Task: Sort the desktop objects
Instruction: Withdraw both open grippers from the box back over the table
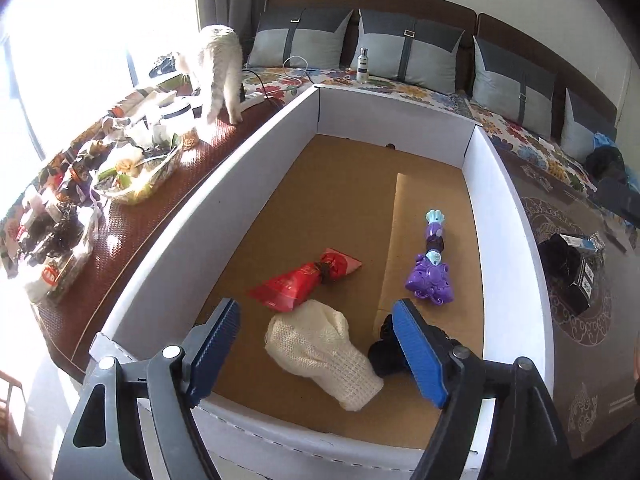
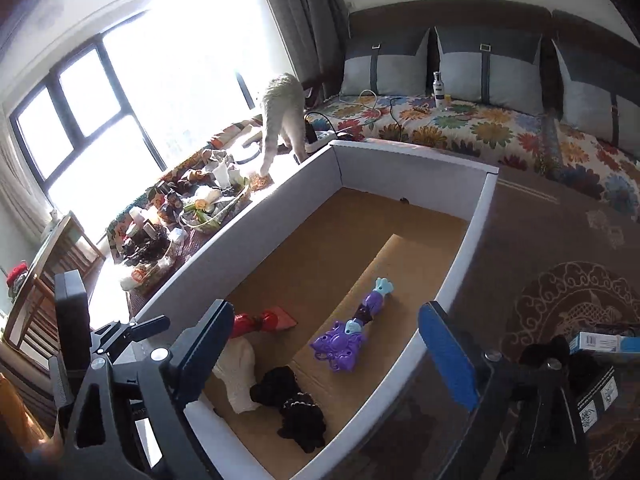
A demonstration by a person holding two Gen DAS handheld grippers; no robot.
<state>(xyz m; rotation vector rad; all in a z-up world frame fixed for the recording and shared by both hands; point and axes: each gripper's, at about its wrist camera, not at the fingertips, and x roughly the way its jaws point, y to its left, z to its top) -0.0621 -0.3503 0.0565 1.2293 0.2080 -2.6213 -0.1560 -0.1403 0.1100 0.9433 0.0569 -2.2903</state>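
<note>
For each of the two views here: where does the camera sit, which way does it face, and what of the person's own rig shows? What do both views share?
Left wrist: sits behind the left tongs, looking down into the white-walled box; both blue pads show, open, above the cream knitted glove.
Right wrist: sits behind the right tongs, facing the box's right wall and window; open pads show, plus the other rig at lower left.
Shared: purple toy, red pouch, black cloth, white cat, cushions.

colours in and around the box

white-walled box (image 1: 256, 184) with a brown cork-like floor. inside: cream knitted glove (image 1: 320, 354), red bag (image 1: 300, 284), purple-and-aqua toy (image 1: 430, 272) at 2 o'clock, black fabric (image 2: 298, 406). beyond, floral bedspread (image 2: 460, 128) and grey cushions (image 1: 300, 40).
</note>
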